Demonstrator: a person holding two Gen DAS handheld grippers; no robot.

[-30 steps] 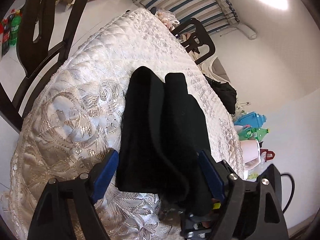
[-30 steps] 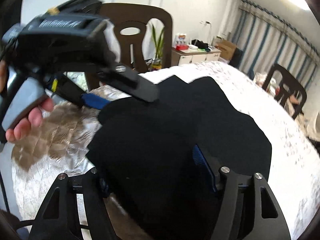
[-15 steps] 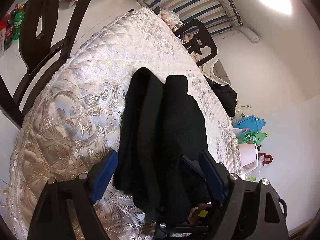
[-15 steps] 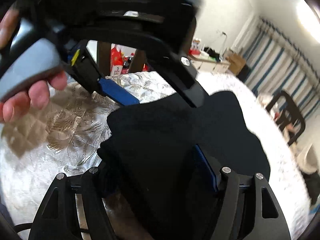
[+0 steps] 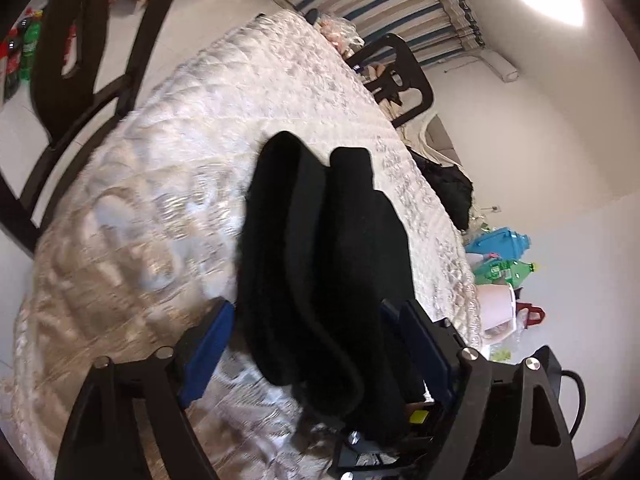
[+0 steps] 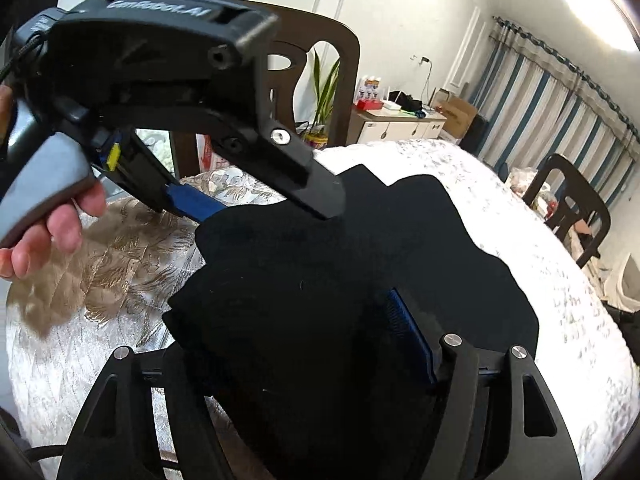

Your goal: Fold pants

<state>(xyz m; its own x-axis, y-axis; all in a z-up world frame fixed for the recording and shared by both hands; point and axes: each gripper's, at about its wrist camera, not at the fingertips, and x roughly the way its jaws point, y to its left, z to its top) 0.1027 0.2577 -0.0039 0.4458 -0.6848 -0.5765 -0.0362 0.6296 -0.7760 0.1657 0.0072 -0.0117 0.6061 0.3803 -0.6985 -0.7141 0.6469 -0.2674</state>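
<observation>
Black pants (image 5: pixel 344 240) lie folded lengthwise on the quilted white and gold tablecloth (image 5: pixel 180 160), their legs running away from me. My left gripper (image 5: pixel 312 312) is open, and the pants' bunched near end sits between its blue pads. Low in this view, the body of my right gripper (image 5: pixel 372 452) shows under that end. In the right wrist view the pants (image 6: pixel 360 240) fill the gap of my open right gripper (image 6: pixel 288 312); its left pad is hidden by cloth. A hand holds my left gripper (image 6: pixel 272 208), which straddles the pants' left edge.
Dark wooden chairs stand at the table's left (image 5: pixel 68 40) and far side (image 5: pixel 400 76). A black garment (image 5: pixel 452 192), a blue container (image 5: pixel 500 240) and green bottles lie beyond the right edge. A cabinet (image 6: pixel 396 124) and striped curtains stand farther back.
In the right wrist view the left gripper swung in close over the pants, then drew back to their left edge. The pants' near end now sits deeper between the left gripper's jaws.
</observation>
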